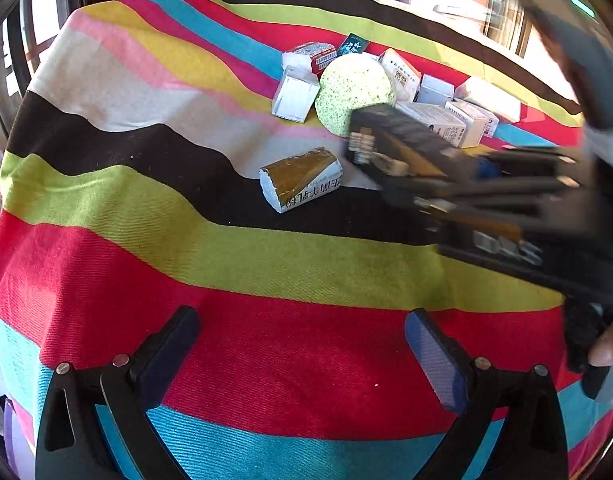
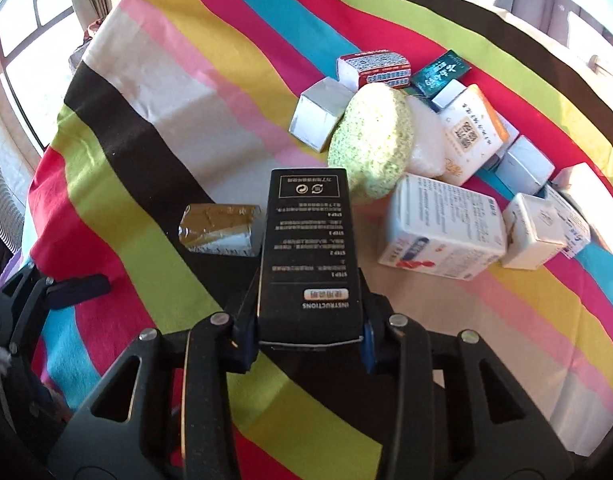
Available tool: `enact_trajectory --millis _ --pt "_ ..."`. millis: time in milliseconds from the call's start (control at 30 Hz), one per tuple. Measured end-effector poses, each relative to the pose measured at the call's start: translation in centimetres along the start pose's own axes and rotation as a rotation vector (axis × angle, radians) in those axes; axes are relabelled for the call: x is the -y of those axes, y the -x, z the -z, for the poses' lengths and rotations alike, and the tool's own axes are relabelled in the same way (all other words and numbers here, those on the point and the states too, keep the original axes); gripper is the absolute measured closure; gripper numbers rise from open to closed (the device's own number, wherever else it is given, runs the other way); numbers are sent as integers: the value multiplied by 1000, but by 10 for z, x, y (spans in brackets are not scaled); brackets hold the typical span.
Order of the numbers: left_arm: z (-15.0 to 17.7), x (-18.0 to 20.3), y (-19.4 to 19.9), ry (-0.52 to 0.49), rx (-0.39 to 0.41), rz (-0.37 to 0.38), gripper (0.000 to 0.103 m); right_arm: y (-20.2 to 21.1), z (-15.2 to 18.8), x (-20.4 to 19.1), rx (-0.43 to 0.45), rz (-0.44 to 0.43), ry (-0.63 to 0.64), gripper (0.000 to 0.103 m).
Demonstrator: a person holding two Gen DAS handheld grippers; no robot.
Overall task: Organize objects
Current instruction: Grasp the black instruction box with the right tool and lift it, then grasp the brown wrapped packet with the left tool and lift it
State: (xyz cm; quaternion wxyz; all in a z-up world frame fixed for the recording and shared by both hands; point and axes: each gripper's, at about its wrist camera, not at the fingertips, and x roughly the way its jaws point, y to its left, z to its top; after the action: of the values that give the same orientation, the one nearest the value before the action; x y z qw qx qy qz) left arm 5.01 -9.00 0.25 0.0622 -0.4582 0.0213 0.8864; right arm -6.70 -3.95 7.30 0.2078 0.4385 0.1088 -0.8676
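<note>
My right gripper (image 2: 308, 332) is shut on a long black box (image 2: 309, 252) with white printed text, held above the striped cloth; the box also shows in the left wrist view (image 1: 402, 140), blurred. A gold foil packet (image 2: 220, 230) lies just left of the box, and it shows in the left wrist view (image 1: 302, 178) too. A speckled green round sponge (image 2: 372, 140) leans in a pile of several small cartons beyond it. My left gripper (image 1: 302, 356) is open and empty, low over the red stripe.
A striped tablecloth (image 1: 146, 240) covers the table. White cartons (image 2: 442, 228), a red-white box (image 2: 372, 66) and a teal box (image 2: 438, 74) crowd the far right. Windows stand behind the table's far edge.
</note>
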Motion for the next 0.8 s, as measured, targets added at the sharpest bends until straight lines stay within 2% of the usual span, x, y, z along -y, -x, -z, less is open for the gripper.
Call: enact_trajectory --millis 100,200,333,367,433,467,500,567,633,667,700,800 --pt "0 0 -1 0 -1 -2 0 28 29 14 16 47 29 60" --pt "0 0 0 1 0 -4 0 56 69 37 -5 32 23 60" --pt "-2 0 -1 -1 -11 -8 0 61 99 61 -22 41 -24 59" --pt "-4 1 -1 -5 -20 -7 0 59 95 67 -15 28 -45 58" --pt "-8 2 -2 -20 -42 -6 0 59 95 70 -15 46 -60 46" --pt "-12 4 -3 -29 -46 -19 0 57 94 71 -14 59 -61 36" --pt "-16 5 -2 -45 -39 -41 0 55 94 71 0 56 -65 35" --pt "-26 8 0 -79 -18 -67 0 55 94 71 24 66 -67 36" --pt "-39 10 -1 -116 6 -81 0 57 96 69 40 74 -66 47" --pt "-47 11 -3 -145 19 -91 0 58 96 69 47 79 -67 57" --pt "-53 12 -5 -171 27 -91 0 59 96 71 49 84 -73 59" --pt "-68 8 -22 -239 -6 -27 9 59 97 72 49 82 -82 59"
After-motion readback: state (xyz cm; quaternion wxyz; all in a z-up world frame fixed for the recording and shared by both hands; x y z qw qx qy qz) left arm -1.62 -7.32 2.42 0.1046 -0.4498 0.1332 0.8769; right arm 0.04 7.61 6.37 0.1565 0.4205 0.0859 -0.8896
